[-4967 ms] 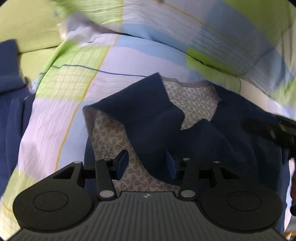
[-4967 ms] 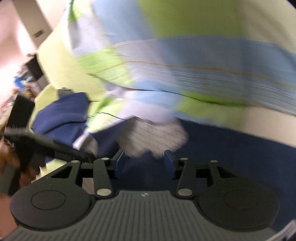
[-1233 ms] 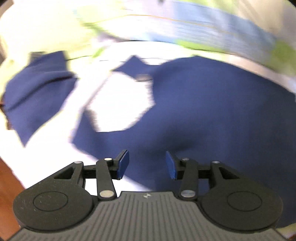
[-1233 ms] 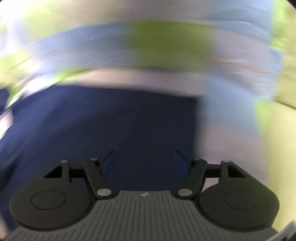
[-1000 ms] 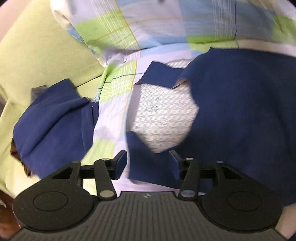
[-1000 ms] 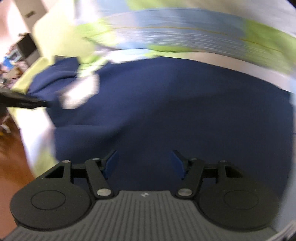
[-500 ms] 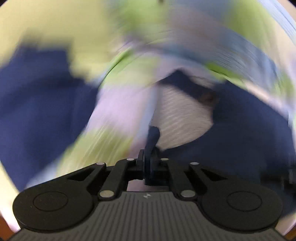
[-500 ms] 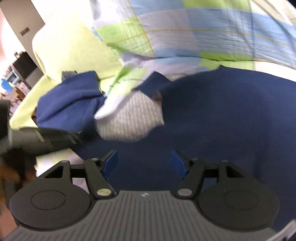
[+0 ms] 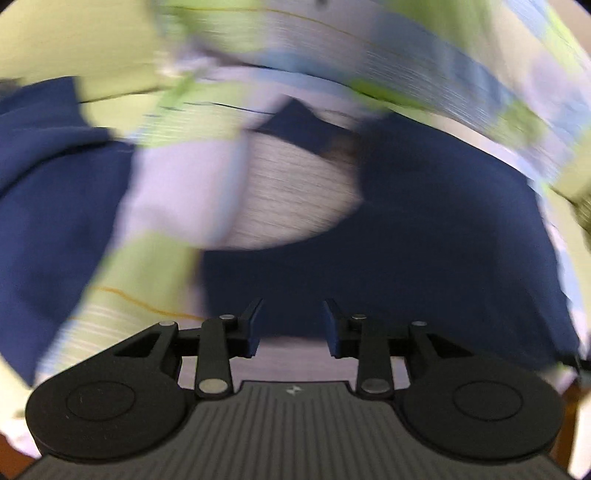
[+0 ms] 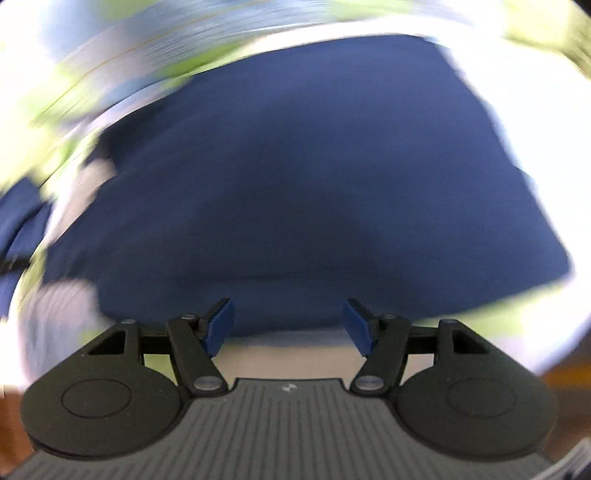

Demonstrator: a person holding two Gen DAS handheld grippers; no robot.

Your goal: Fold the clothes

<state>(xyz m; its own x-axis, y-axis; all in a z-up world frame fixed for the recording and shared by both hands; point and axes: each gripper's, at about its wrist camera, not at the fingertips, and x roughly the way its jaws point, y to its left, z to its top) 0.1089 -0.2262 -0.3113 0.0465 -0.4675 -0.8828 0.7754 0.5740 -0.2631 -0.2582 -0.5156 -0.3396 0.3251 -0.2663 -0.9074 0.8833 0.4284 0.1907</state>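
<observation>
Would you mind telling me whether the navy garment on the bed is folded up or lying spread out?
Mostly spread: the navy garment lies as one broad flat panel, with its pale patterned lining showing.

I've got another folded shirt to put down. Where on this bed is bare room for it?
Free: the checked green, blue and white bedcover between the spread navy garment and the second navy garment on the left, and the strip of cover beyond the spread garment's far edge. Crowded: the middle, under both open grippers. Blur hides finer gaps.
</observation>
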